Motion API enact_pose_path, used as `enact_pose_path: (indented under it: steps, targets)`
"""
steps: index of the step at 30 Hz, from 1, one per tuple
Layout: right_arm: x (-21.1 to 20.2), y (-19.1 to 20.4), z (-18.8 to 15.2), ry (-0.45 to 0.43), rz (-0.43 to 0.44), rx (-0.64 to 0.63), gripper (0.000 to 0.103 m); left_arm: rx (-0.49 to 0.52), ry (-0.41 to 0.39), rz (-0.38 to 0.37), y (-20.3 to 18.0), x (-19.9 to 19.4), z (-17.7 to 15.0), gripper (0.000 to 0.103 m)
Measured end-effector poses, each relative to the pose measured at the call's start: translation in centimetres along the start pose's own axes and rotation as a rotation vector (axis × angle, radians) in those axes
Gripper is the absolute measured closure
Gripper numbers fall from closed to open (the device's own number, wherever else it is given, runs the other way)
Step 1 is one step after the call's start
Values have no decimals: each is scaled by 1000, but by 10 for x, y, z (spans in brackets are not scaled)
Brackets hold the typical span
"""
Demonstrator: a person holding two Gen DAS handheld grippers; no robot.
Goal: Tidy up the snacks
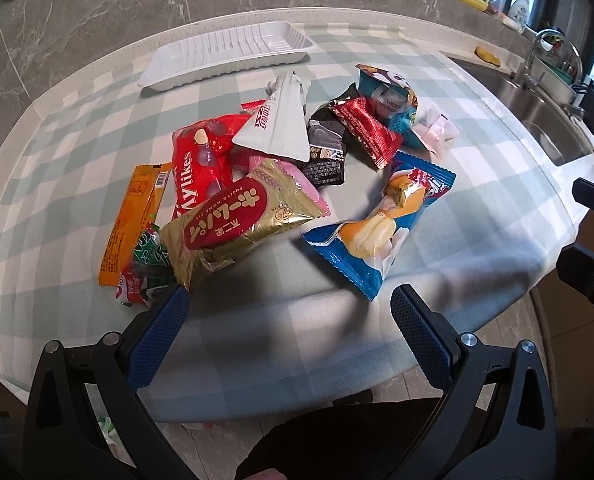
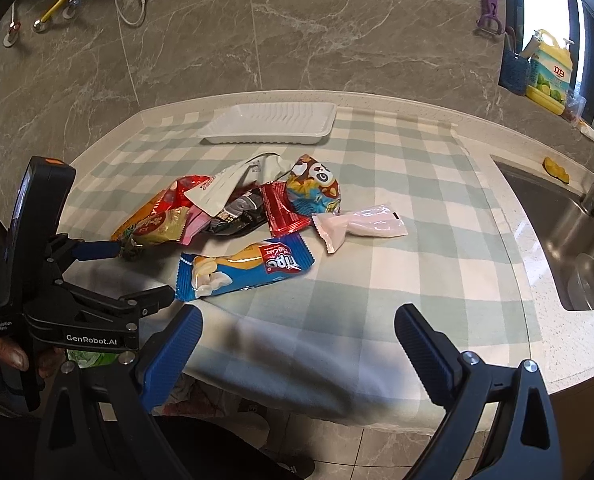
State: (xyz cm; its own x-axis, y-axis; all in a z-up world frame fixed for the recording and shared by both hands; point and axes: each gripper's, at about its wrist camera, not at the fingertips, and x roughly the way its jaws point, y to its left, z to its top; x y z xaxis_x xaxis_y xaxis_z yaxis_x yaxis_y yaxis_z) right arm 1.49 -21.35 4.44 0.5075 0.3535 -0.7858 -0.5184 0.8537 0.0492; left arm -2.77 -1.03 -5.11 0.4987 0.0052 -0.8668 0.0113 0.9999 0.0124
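The left gripper point(image 1: 291, 300), black with blue ribbed pads, hung with its fingers spread wide and nothing between them, above the near edge of the green-and-white checked tablecloth point(image 1: 477, 200). Its left fingertip point(image 1: 173, 300) sat just beside the corner of a gold foil biscuit packet with a red oval label point(image 1: 237, 224). The right gripper point(image 2: 299, 320), of the same make, was likewise spread and empty over the cloth's near edge. Ahead of it lay a blue wrapper printed with a yellow cake point(image 2: 245, 272), apart from the main heap. In that heap were a red sweet bag point(image 1: 201, 164), an orange flat sachet point(image 1: 133, 216), a white triangular pouch point(image 1: 277, 124), a black wrapper point(image 1: 325, 156) and a red foil bar point(image 1: 367, 132). A pale pink twisted packet point(image 2: 361, 224) lay to the right. Beyond the pile, a white ridged plastic tray point(image 2: 273, 122) stood empty near the marble wall point(image 2: 297, 32). A steel sink point(image 2: 569, 232) was at far right.
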Motion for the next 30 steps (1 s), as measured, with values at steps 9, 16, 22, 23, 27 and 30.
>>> enact_pose_path:
  steps: [9,16,22,23,27,30]
  targets:
    - [2,1,0,2,-2,-1,4,-12,13,-2,3,2,0,1]
    - [3,1,0,2,-1,-1,4,-14,11,-1,3,3,0,1]
    - [2,1,0,2,-1,-1,4,-16,11,-1,4,3,0,1]
    - [2,1,1,2,-1,-1,4,-16,11,-3,4,3,-1,1]
    - [2,1,1,3,-1,0,4,-22,11,-4,6,2,1,1]
    - [2,1,1,2,-1,0,4,-25,11,-3,6,3,1,1]
